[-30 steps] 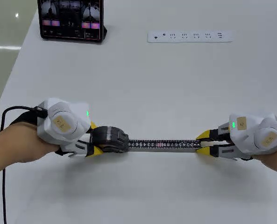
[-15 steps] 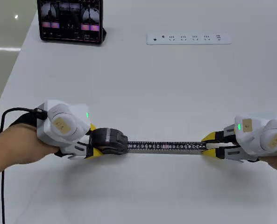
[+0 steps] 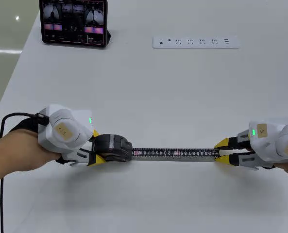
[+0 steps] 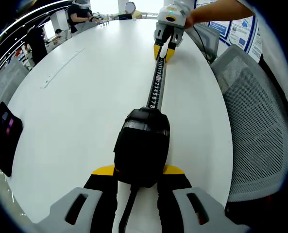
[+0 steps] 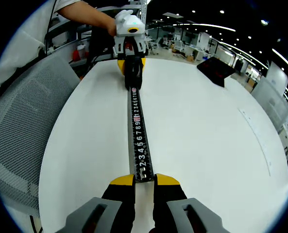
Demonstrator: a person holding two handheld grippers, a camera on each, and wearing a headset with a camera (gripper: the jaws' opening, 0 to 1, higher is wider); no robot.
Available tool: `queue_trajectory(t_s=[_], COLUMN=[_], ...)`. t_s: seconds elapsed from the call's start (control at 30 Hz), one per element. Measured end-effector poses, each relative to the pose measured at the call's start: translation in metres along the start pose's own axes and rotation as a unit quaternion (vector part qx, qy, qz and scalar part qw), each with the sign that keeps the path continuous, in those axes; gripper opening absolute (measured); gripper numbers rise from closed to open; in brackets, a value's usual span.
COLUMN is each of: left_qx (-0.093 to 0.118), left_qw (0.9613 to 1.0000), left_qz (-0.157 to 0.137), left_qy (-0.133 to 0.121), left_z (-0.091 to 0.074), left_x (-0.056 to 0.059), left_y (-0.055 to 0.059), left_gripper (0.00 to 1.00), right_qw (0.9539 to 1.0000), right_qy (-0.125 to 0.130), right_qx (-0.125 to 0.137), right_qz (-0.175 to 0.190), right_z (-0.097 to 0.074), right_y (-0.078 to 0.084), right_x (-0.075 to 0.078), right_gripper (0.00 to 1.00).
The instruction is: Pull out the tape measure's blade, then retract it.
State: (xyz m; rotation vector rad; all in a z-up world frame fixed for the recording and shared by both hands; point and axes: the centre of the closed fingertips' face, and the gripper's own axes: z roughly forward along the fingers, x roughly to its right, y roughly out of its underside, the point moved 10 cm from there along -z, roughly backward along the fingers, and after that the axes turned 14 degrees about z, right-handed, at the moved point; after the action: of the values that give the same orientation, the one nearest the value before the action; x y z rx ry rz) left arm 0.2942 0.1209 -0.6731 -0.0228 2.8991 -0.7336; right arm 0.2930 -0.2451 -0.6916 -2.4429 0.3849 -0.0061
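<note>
Left tool [image 3: 99, 151]: pinched the tape measure case [image 3: 113, 146], anchoring it.
Right tool [image 3: 222, 151]: pinched the blade end [image 3: 209, 153], well apart from the case, for pulling.

Black tape measure [image 3: 113, 147], blade [image 3: 175, 153] extended flat across table

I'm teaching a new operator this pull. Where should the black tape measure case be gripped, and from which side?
Likely best: clamp the black tape measure case across its flat sides, coming from the rear, opposite the mouth where the numbered blade exits. There the jaws are clear of the blade's path, as the left gripper shows.
</note>
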Motion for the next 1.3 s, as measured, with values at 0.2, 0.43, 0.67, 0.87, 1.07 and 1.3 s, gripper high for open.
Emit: queue_trajectory(t_s=[0.2, 0.43, 0.67, 0.87, 1.07, 1.3], left_qx=[-0.001, -0.001, -0.001, -0.001, -0.002, 0.005], left_qw=[1.0, 1.0, 1.0, 1.0, 1.0, 0.9999], left_qz=[0.0, 0.001, 0.001, 0.001, 0.002, -0.008], left_qy=[0.001, 0.0, 0.0, 0.0, -0.002, -0.006], left_z=[0.0, 0.0, -0.001, 0.0, -0.001, 0.0], left_x=[0.0, 0.0, 0.001, 0.001, 0.001, 0.001], left_y=[0.0, 0.0, 0.0, 0.0, -0.001, -0.002], left_gripper=[0.26, 0.26, 0.26, 0.26, 0.26, 0.27], right_qw=[1.0, 0.9999, 0.9998, 0.9997, 0.9996, 0.9995], right_qy=[0.003, 0.005, 0.008, 0.009, 0.007, 0.006], right_qx=[-0.003, -0.01, -0.016, -0.021, -0.026, -0.024], right_qz=[0.0, 0.0, 0.001, 0.003, 0.006, 0.019], right_z=[-0.004, -0.008, -0.012, -0.013, -0.011, -0.012], right_y=[0.003, 0.01, 0.013, 0.014, 0.014, 0.014], right_x=[0.002, 0.005, 0.006, 0.005, 0.003, 0.002], right_gripper=[0.09, 0.09, 0.09, 0.09, 0.1, 0.1])
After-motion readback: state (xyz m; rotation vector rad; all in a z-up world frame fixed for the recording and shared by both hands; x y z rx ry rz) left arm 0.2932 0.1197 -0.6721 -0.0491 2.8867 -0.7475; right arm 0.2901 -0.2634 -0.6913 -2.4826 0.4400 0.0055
